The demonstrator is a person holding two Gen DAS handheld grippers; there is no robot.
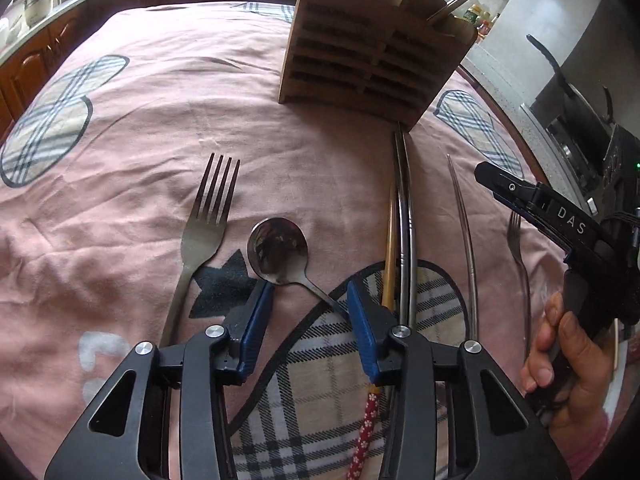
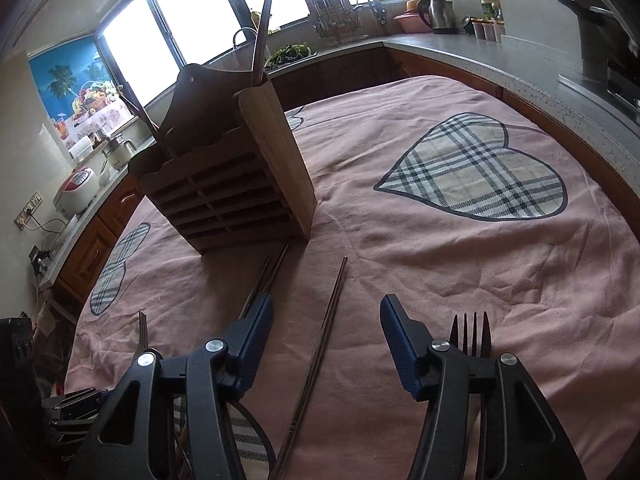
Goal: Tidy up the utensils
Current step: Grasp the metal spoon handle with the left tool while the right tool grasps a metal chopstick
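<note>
In the left wrist view my left gripper [image 1: 310, 304] is open low over the pink cloth. The handle of a steel spoon [image 1: 278, 250] runs between its blue fingers, close to the right one. A large fork [image 1: 208, 220] lies to its left. In the right wrist view my right gripper [image 2: 326, 316] is open and straddles a single metal chopstick [image 2: 324, 340] without touching it. A small fork [image 2: 472, 332] lies behind its right finger. The wooden utensil holder [image 2: 224, 184] stands upright beyond, with chopsticks sticking out of its top.
A pair of metal chopsticks [image 1: 404, 208] and a wooden chopstick with a red flowered end [image 1: 388, 260] lie between the two grippers. A person's hand [image 1: 568, 360] grips the right tool. Kitchen counters [image 2: 460, 44] ring the table.
</note>
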